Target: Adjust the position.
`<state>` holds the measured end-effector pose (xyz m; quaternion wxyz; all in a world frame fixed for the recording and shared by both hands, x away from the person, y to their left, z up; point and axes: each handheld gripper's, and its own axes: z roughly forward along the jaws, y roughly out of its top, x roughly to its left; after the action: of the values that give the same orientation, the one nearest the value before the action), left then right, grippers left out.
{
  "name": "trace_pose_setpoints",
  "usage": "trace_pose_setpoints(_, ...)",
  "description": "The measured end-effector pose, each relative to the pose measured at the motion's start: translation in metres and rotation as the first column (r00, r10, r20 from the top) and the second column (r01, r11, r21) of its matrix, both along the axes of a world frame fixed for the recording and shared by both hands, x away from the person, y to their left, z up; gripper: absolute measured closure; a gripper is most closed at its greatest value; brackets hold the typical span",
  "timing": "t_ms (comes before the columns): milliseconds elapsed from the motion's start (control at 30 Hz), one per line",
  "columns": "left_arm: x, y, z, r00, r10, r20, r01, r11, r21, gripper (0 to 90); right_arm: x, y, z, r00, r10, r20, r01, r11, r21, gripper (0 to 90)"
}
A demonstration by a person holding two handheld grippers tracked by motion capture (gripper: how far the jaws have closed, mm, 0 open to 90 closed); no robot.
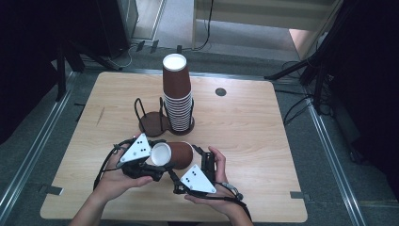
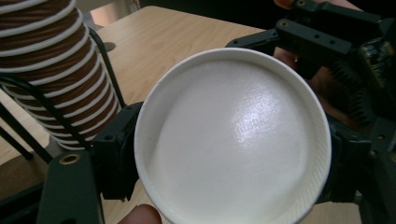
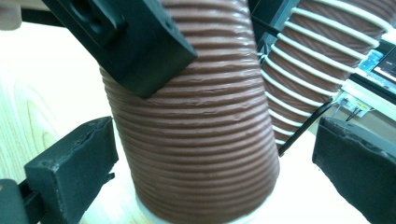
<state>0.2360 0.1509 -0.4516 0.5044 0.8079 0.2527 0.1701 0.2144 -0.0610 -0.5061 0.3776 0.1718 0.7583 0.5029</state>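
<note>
From the high view I see my left gripper (image 1: 157,165) clamped on a brown cup (image 1: 173,155) lying sideways near the cup stack (image 1: 178,96). Its own view shows the cup's white inside (image 2: 233,140). In the right gripper view, my right gripper (image 3: 205,186) stands open around the ribbed wall, pads apart.

Brown ribbed paper cup (image 1: 175,154) with white rim and white inside (lying on its side, mouth toward the table's left edge), raised over the near middle of the table
</note>
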Motion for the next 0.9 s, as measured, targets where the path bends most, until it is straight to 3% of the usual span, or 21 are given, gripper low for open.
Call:
trace_pose_setpoints(167,0.001,0.004,0.0,0.9993,0.032,0.018,-0.032,0.9994,-0.017,23.6,0.0,-0.003,0.004,0.9998,-0.017,0.005,0.017,1.0,0.017,0.0)
trace_pose_setpoints(367,0.001,0.011,0.004,0.9948,0.081,0.062,-0.076,0.9944,-0.074,23.6,0.001,-0.005,0.008,0.9995,-0.03,0.002,0.03,0.999,0.033,0.0)
trace_pose_setpoints(500,0.001,0.016,0.005,0.9915,0.104,0.078,-0.093,0.9868,-0.133,23.5,0.002,-0.006,0.009,0.9989,-0.045,-0.013,0.046,0.997,0.059,0.0)
trace_pose_setpoints(600,0.0,0.018,0.006,0.9857,0.134,0.102,-0.118,0.9815,-0.151,23.5,0.003,-0.007,0.01,0.9974,-0.066,-0.028,0.068,0.994,0.083,0.7)
trace_pose_setpoints(900,0.001,0.026,0.007,0.9781,0.177,0.11,-0.148,0.9619,-0.229,23.6,0.005,-0.009,0.008,0.9941,-0.095,-0.052,0.101,0.988,0.115,4.9)
